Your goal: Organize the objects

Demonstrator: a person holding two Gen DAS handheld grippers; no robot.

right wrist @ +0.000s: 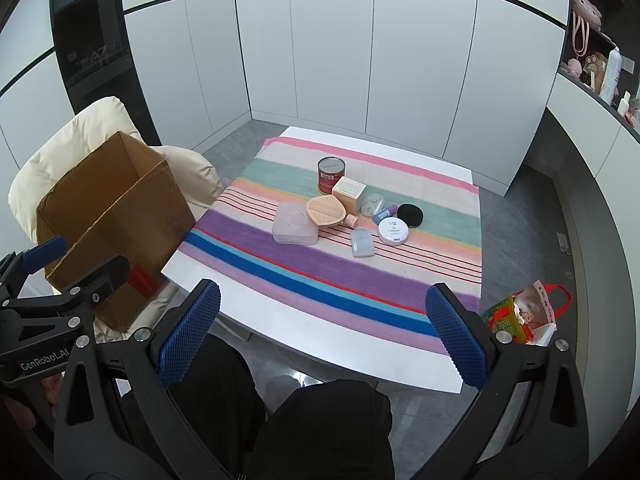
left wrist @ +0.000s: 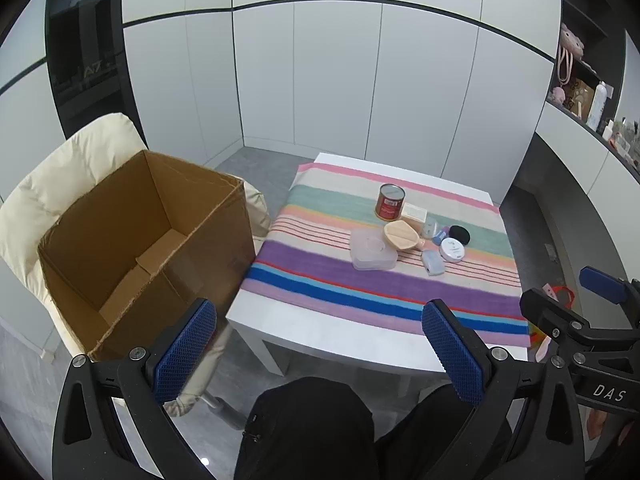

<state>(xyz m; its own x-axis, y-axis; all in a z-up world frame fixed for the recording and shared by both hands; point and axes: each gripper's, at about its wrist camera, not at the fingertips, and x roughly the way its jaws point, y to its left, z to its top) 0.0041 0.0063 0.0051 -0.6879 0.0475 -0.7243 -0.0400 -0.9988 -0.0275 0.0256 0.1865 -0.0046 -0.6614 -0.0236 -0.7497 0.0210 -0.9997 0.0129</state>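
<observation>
Covering a white table (right wrist: 340,356), striped cloth (right wrist: 360,276), white cabinet walls, grey floor, left gripper (left wrist: 320,360) and right gripper (right wrist: 324,344) both spread.

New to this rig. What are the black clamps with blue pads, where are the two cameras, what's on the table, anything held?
No robot arm: a seated person holds a two-finger gripper in each hand, with a fisheye camera on each looking along its fingers. One picture is from the left gripper, the other from the right gripper. Both are open and hold nothing. On the striped cloth lie a red can, a clear plastic case, a white round tin, a black puff and other small items. An open, apparently empty cardboard box sits on a cream chair at the left.
</observation>
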